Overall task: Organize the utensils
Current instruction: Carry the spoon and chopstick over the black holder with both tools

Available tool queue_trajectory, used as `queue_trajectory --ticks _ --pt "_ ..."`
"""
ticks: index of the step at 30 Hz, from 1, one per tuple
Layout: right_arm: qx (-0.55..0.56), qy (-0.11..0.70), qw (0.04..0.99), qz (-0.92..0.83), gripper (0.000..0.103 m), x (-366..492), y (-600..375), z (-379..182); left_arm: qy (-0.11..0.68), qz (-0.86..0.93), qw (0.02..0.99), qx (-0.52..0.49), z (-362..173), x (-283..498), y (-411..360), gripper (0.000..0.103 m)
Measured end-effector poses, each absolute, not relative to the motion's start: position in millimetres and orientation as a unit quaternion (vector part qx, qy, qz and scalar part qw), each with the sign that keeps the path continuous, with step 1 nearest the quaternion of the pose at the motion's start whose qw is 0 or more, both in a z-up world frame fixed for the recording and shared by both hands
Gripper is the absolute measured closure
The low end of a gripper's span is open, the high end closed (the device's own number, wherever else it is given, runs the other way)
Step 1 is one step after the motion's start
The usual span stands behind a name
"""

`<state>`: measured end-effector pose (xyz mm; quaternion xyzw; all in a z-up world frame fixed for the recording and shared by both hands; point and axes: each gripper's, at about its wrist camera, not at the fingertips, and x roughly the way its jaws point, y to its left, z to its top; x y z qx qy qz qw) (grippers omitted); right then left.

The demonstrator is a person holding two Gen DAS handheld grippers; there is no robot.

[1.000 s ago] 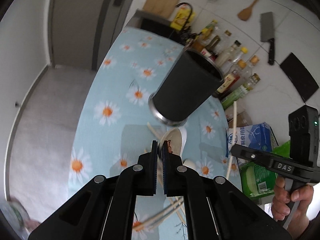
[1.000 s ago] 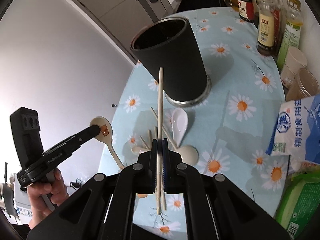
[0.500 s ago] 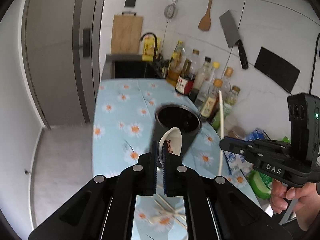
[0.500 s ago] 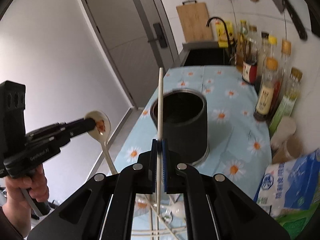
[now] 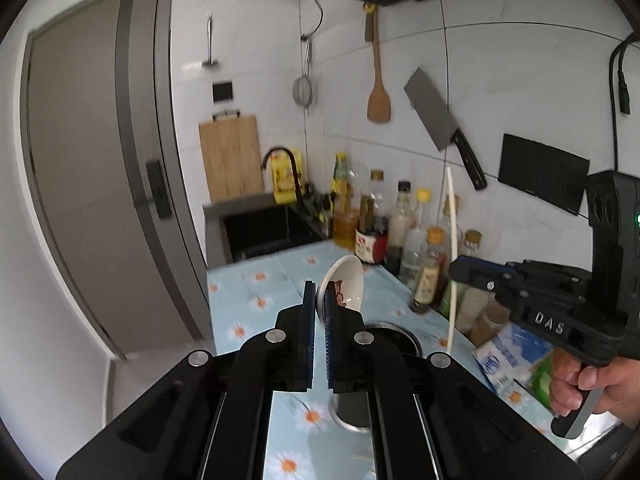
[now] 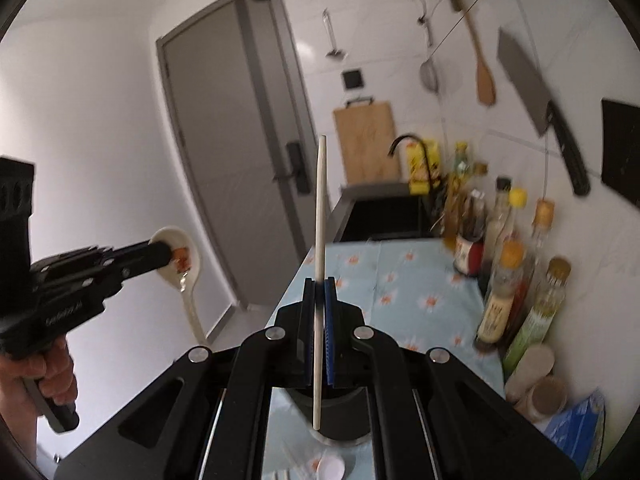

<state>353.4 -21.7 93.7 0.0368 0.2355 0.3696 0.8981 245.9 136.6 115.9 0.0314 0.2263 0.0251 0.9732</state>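
My left gripper (image 5: 318, 300) is shut on a white ceramic spoon (image 5: 346, 286), bowl end up, held above the black utensil cup (image 5: 394, 338), which is mostly hidden behind my fingers. In the right wrist view the left gripper (image 6: 164, 254) holds the spoon (image 6: 188, 276) with its handle hanging down, at the left. My right gripper (image 6: 320, 286) is shut on a white chopstick (image 6: 320, 216), upright, its lower end over the cup (image 6: 340, 412). In the left wrist view the right gripper (image 5: 456, 270) and chopstick (image 5: 451, 248) stand to the right of the cup.
Sauce bottles (image 5: 400, 236) line the wall side of the daisy tablecloth (image 5: 260, 292). A salt bag (image 5: 508, 360) and jars (image 6: 532, 364) sit at the right. A sink (image 5: 272, 232) lies at the far end. A cleaver (image 5: 440, 120) and spatula (image 5: 378, 92) hang on the wall. More utensils (image 6: 324, 468) lie near the cup.
Both grippers have tilted up and moved closer over the cup, so the views now face the wall. The cup has dropped low in both views. Both still hold their utensils.
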Motion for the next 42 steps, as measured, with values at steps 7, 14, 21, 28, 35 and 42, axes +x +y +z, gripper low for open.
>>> queue_trajectory --ticks 7,14,21,28,35,42 --pt "0.048 0.211 0.902 0.373 0.097 379 -12 106 0.175 0.026 0.981 0.075 129 262 127 0.100" --pt "0.065 0.216 0.904 0.365 0.097 398 -5 87 0.178 0.026 0.980 0.083 113 286 123 0.100" --pt "0.077 0.255 0.893 0.362 0.097 415 3 56 0.209 0.008 0.976 0.061 76 312 130 0.100" --pt "0.052 0.267 0.894 0.356 0.097 407 11 33 0.236 0.000 0.970 0.063 44 320 122 0.100" --pt "0.045 0.291 0.887 0.356 0.097 400 12 12 0.264 0.009 0.963 0.043 18 322 122 0.100" --pt "0.049 0.313 0.880 0.355 0.097 398 9 1 0.291 -0.005 0.957 -0.007 3 317 128 0.096"
